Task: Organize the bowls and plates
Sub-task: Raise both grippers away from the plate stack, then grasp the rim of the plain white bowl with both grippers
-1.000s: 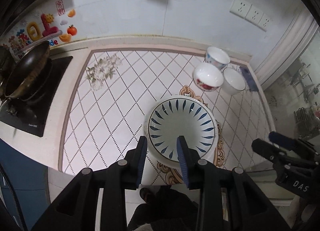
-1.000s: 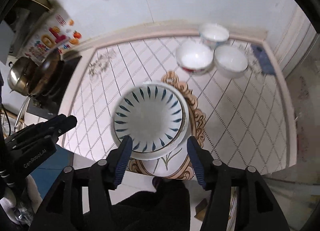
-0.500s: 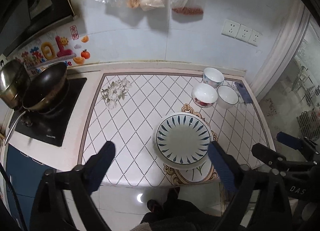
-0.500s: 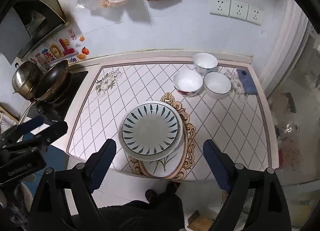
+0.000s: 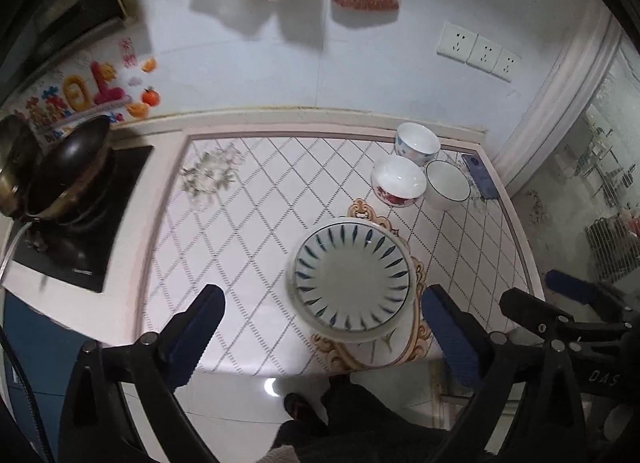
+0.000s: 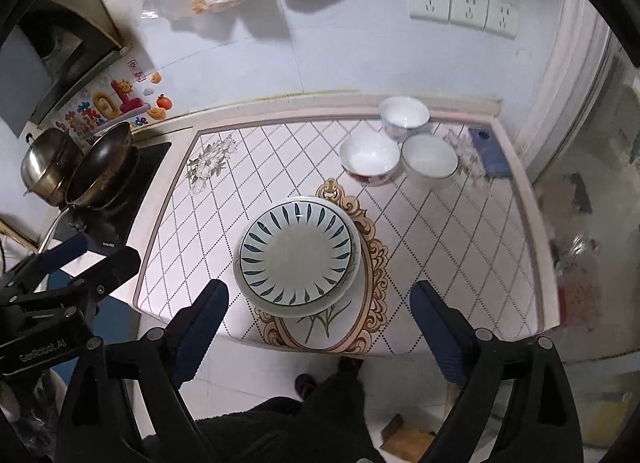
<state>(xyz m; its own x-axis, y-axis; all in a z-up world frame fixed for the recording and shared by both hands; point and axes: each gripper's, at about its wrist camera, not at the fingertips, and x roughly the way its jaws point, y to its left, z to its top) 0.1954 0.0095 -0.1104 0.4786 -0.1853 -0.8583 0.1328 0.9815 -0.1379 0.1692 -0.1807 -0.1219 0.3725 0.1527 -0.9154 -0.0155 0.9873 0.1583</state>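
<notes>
A white plate with blue leaf strokes (image 5: 352, 275) (image 6: 296, 253) lies on top of a larger white plate near the counter's front edge. Three bowls stand at the back right: one with red flowers (image 5: 398, 179) (image 6: 370, 155), one with a thin blue rim (image 5: 447, 183) (image 6: 429, 159) and one with a blue pattern (image 5: 417, 141) (image 6: 404, 115). My left gripper (image 5: 323, 295) hangs above the front edge, its jaws opening, nothing between them. My right gripper (image 6: 319, 289) hovers high over the plates, jaws also opening and empty.
A dark wok (image 5: 68, 167) (image 6: 102, 163) and a steel pot (image 6: 46, 167) sit on the black hob (image 5: 80, 231) at the left. A blue phone (image 5: 480, 179) (image 6: 490, 151) lies by the right wall. A person's dark legs stand below the counter edge.
Both grippers went from narrow to wide open and rose away from the plates; the left one had been close at the plate's near rim. The plates stay on the counter.
</notes>
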